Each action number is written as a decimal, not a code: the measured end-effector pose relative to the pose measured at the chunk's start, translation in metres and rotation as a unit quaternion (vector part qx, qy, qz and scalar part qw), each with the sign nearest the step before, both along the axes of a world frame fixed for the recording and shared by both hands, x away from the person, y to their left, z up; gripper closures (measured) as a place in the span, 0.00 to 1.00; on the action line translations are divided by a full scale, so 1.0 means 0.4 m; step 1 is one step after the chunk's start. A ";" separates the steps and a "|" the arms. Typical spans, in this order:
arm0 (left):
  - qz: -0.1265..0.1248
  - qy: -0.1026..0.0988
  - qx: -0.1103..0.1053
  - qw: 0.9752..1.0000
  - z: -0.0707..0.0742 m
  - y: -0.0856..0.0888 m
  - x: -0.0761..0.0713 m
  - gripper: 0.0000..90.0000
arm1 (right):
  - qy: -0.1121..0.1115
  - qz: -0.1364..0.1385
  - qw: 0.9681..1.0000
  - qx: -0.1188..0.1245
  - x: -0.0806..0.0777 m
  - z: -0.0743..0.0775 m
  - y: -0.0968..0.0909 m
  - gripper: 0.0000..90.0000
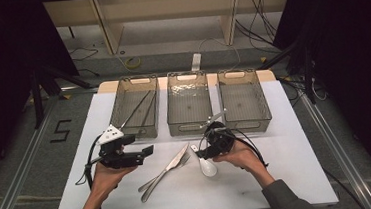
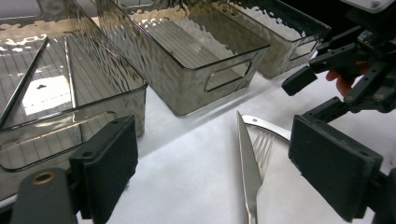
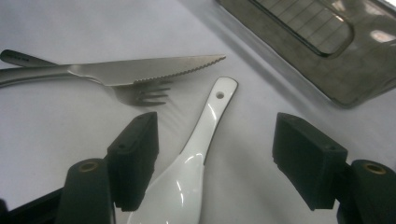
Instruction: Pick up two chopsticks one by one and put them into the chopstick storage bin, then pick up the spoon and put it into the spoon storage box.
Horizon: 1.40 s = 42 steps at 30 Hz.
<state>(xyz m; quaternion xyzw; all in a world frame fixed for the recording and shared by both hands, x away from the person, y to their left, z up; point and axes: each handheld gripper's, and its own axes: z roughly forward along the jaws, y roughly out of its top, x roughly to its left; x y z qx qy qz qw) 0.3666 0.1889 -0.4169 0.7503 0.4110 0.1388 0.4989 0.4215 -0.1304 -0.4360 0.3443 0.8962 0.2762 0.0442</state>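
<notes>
White spoon (image 3: 187,172) lay flat on bench (image 1: 259,179), bowl toward person, handle pointing at bins. Right claw (image 3: 215,158) hovered over it, jaws wide, pads clear of spoon. Knife (image 3: 144,70) lay across fork (image 3: 144,95) just beside. Left claw (image 2: 229,163) wide, empty, near left bin (image 2: 70,93) holding chopsticks (image 2: 23,84).
</notes>
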 end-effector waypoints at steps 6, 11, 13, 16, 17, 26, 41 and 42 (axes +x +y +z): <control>-0.005 -0.001 0.000 1.000 0.000 0.001 -0.012 0.17 | 0.010 0.007 1.000 -0.012 0.005 -0.018 0.019 0.38; -0.006 -0.003 0.003 1.000 0.000 -0.001 -0.020 0.17 | 0.017 0.008 1.000 -0.018 0.011 -0.029 0.026 0.39; -0.007 -0.003 0.003 1.000 0.000 0.000 -0.022 0.17 | 0.019 0.007 1.000 -0.019 0.013 -0.033 0.028 0.40; -0.006 -0.002 0.001 1.000 0.000 -0.001 -0.024 0.17 | 0.022 0.008 0.999 -0.021 0.015 -0.039 0.030 0.41; -0.008 -0.003 0.004 1.000 0.000 -0.001 -0.024 0.17 | 0.023 0.010 0.999 -0.021 0.016 -0.041 0.030 0.41; -0.008 -0.006 0.008 1.000 0.001 -0.003 -0.029 0.17 | 0.031 0.015 0.999 -0.032 0.020 -0.053 0.040 0.48; -0.016 -0.008 0.016 1.000 -0.001 -0.012 -0.032 0.17 | 0.042 0.018 0.998 -0.047 0.023 -0.072 0.051 0.63; -0.016 -0.007 0.016 1.000 -0.001 -0.012 -0.033 0.17 | 0.040 0.019 0.998 -0.050 0.022 -0.074 0.053 0.64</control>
